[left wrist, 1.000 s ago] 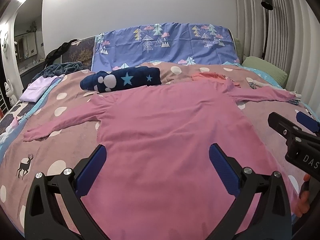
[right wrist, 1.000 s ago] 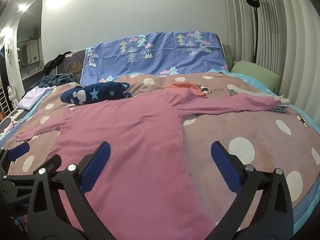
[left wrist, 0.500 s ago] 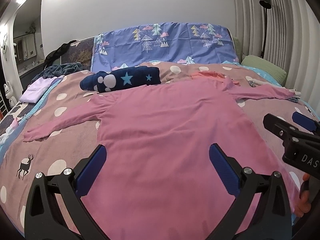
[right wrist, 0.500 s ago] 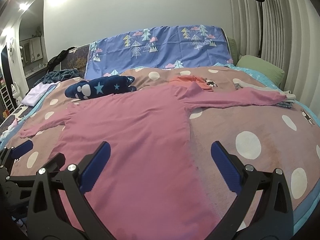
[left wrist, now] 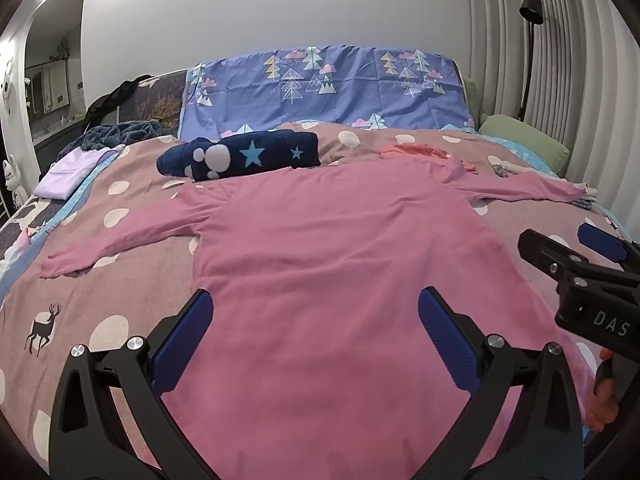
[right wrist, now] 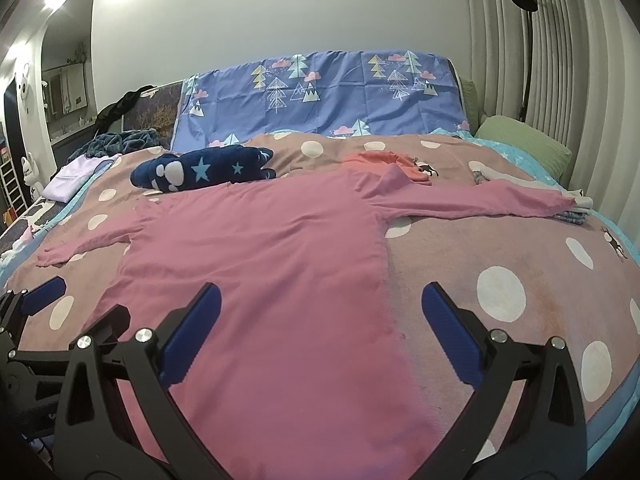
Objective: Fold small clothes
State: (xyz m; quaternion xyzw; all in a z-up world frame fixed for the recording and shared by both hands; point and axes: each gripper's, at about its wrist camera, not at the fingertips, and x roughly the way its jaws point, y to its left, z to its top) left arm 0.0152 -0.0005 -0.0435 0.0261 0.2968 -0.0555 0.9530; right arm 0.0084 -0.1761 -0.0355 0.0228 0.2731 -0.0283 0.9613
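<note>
Both grippers have edged forward: left gripper (left wrist: 314, 338) and right gripper (right wrist: 320, 330) hover wide open, holding nothing, over the long-sleeved pink fleece top (left wrist: 340, 264) spread flat on the polka-dot brown blanket (right wrist: 500, 256), sleeves toward 9 and 2 o'clock

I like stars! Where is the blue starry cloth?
The blue starry cloth lies folded at the far left of the bed, just past the pink shirt and in front of the purple tree-print sheet.

Both wrist views look low along the bed (left wrist: 100, 280) toward its headboard (right wrist: 320, 96), side by side, sharing the pink garment (left wrist: 340, 260).
</note>
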